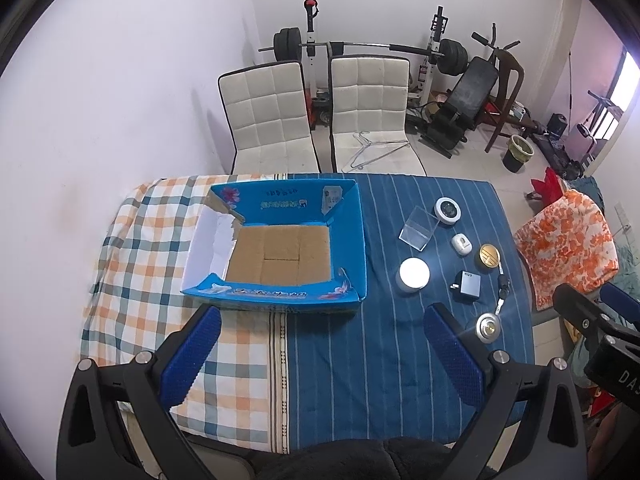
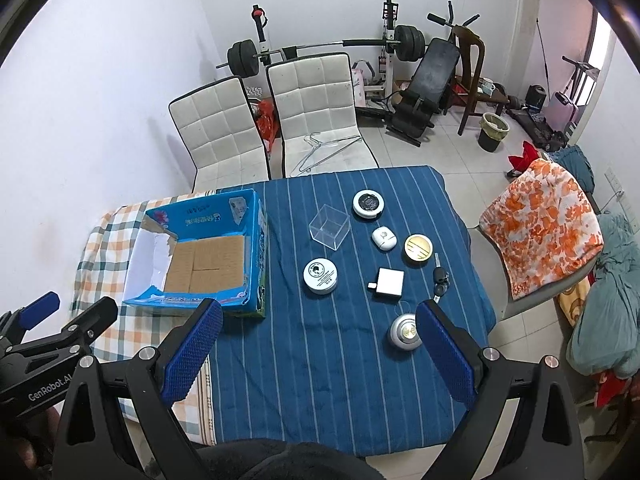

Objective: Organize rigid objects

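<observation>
An open blue cardboard box [image 1: 352,240] [image 2: 256,240] with a bare brown bottom lies on the table's left half. On the blue striped cloth to its right lie a clear plastic cube [image 2: 329,226], a round white tin [image 2: 320,276], a white charger block [image 2: 388,283], a black-faced white disc [image 2: 369,204], a white earbud case [image 2: 384,239], a gold round tin [image 2: 418,248], car keys [image 2: 440,276] and a silver round tin [image 2: 405,331]. My left gripper [image 1: 320,332] is open above the table's near edge, below the box. My right gripper [image 2: 318,330] is open and empty, its right finger beside the silver tin.
Two white padded chairs [image 2: 264,120] stand behind the table. A chair with an orange floral cover [image 2: 544,224] stands at the right. Gym equipment [image 2: 400,64] and a bin [image 2: 492,132] sit at the back. A checked cloth [image 1: 152,248] covers the table's left part.
</observation>
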Available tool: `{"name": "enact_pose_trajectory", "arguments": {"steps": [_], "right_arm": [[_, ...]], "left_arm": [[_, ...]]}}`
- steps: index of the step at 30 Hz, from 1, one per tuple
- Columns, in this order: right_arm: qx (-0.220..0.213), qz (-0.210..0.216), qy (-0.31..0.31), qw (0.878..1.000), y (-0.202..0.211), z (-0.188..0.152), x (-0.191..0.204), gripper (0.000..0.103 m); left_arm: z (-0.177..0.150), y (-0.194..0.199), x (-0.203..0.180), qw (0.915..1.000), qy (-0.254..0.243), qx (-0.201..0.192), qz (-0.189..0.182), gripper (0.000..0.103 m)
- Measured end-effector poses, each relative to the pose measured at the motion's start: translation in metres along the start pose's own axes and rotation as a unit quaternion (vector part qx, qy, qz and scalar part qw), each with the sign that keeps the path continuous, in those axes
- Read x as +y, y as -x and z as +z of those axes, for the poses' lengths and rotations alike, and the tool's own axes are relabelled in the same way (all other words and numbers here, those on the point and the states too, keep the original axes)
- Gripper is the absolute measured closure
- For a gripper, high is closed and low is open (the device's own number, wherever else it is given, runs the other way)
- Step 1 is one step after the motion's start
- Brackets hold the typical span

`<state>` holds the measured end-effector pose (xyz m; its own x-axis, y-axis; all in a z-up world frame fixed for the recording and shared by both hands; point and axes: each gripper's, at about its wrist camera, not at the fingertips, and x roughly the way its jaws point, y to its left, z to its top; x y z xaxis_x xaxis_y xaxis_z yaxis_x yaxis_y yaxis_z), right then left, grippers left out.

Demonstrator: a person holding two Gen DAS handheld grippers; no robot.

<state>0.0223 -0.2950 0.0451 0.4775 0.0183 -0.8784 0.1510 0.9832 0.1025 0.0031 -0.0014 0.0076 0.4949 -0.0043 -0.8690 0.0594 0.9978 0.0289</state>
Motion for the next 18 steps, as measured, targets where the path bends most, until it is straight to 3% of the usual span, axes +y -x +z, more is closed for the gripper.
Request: {"name": "enact_pose_trajectory", "arguments": {"steps": [18], "right_arm": [[-0.010,-0.001,-0.005,1.000,0.0024,0.0056,0.0006,0.004]], "left_arm": [[0.0014,0.0034,0.0014,1.0000,0.000,-0.006,0.003,0.000]]}}
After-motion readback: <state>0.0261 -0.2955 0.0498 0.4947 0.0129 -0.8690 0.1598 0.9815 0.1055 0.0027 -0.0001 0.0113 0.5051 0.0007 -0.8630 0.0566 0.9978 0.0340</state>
